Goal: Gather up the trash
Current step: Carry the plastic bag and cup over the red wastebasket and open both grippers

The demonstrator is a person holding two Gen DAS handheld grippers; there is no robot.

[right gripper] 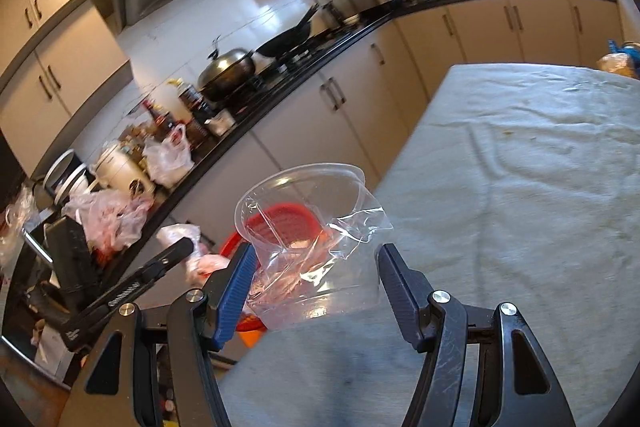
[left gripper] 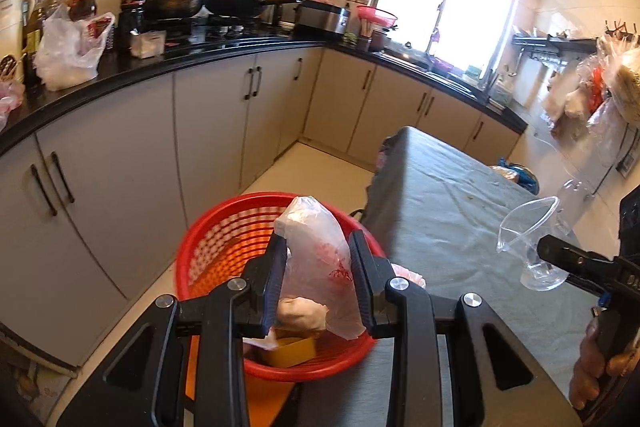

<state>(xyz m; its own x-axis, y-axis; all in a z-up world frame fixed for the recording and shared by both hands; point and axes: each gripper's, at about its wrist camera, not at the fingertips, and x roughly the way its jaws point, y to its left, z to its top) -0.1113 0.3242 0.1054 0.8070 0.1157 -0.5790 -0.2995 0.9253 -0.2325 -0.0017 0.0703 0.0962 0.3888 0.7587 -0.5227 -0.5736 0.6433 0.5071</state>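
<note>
The left gripper [left gripper: 318, 279] clamps a plastic bag [left gripper: 320, 267] directly above the red basket [left gripper: 224, 239], which already holds scraps. The right gripper [right gripper: 316, 283] clamps a clear plastic cup [right gripper: 308, 227]; both await dropping.

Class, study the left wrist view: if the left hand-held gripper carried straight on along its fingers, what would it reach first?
Probably the red basket. The left hand-held gripper, shut on a plastic bag, points down toward the basket's open mouth beside the table. Depth is unclear, so the far rim or inner wall might come first.
</note>
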